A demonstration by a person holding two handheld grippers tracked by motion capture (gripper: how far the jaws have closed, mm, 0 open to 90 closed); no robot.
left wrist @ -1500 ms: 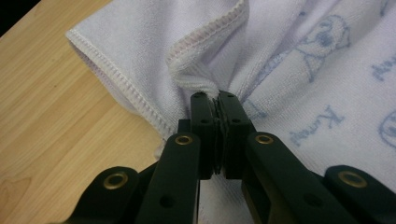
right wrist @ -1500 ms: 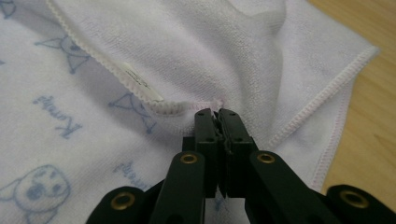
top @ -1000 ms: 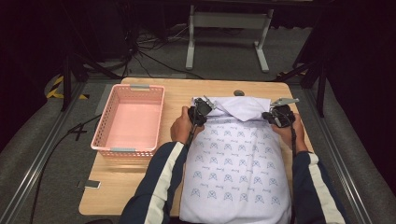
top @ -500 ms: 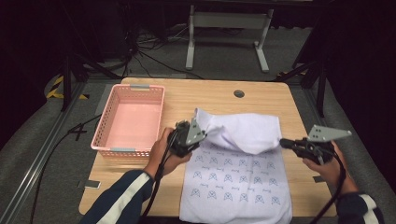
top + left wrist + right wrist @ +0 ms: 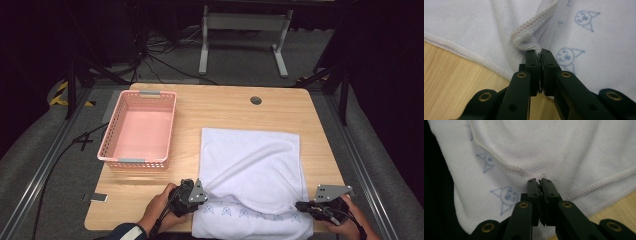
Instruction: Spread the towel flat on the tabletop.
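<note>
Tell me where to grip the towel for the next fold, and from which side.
Grip the towel at its two far corners, coming in from the near side over the cloth. It lies folded and flat, and both the left gripper and right gripper are clamped on the near hem.

I work in what looks like a lab or recording studio, not a home. My light wooden table with a round cable hole (image 5: 256, 100) stands on grey carpet (image 5: 45, 165), ringed by black curtains (image 5: 385, 60). Dark metal rails (image 5: 37, 180) run along the floor left and right. Black cables (image 5: 150, 55) trail at the far left, beside a grey metal stand (image 5: 242, 22) and yellow-black hazard tape (image 5: 62, 95).
</note>
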